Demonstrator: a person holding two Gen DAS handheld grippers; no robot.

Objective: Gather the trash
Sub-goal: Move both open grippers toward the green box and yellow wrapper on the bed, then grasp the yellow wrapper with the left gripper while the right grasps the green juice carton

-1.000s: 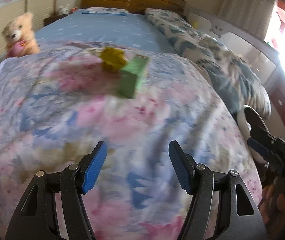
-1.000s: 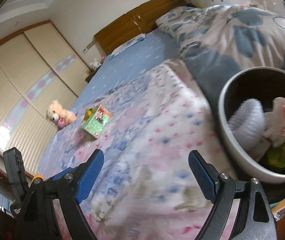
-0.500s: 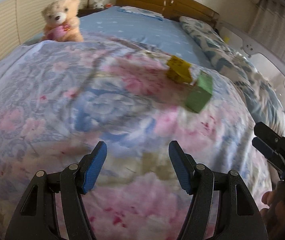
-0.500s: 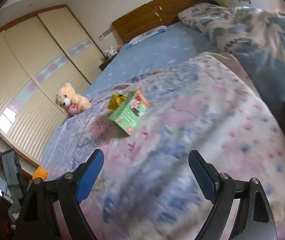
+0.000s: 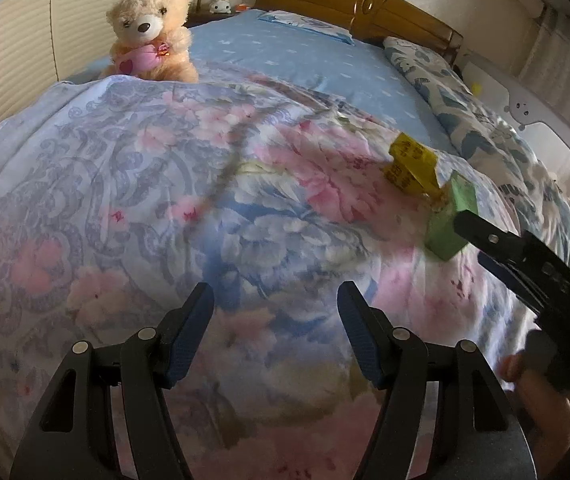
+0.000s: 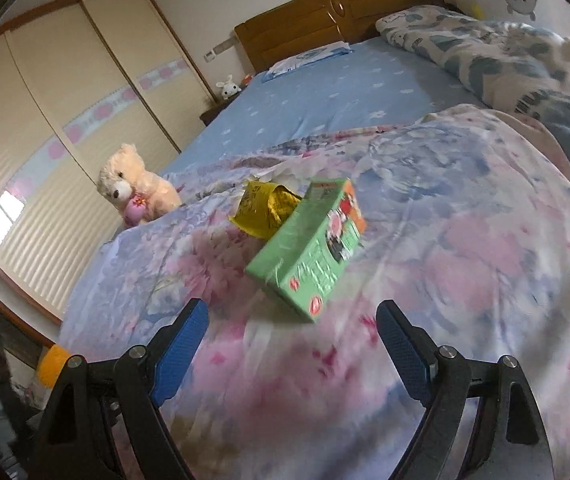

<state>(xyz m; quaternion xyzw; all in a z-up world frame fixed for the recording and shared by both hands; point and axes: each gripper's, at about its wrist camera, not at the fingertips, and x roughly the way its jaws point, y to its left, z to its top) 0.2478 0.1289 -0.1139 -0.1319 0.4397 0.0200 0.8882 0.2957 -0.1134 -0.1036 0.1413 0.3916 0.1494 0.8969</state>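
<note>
Carton (image 6: 312,243), green and boxy, touches crinkled yellow wrapper (image 6: 263,210) on floral quilt (image 6: 465,248).

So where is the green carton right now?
The green carton lies on the floral quilt, just ahead of the open right gripper, with the yellow wrapper right behind it.
</note>
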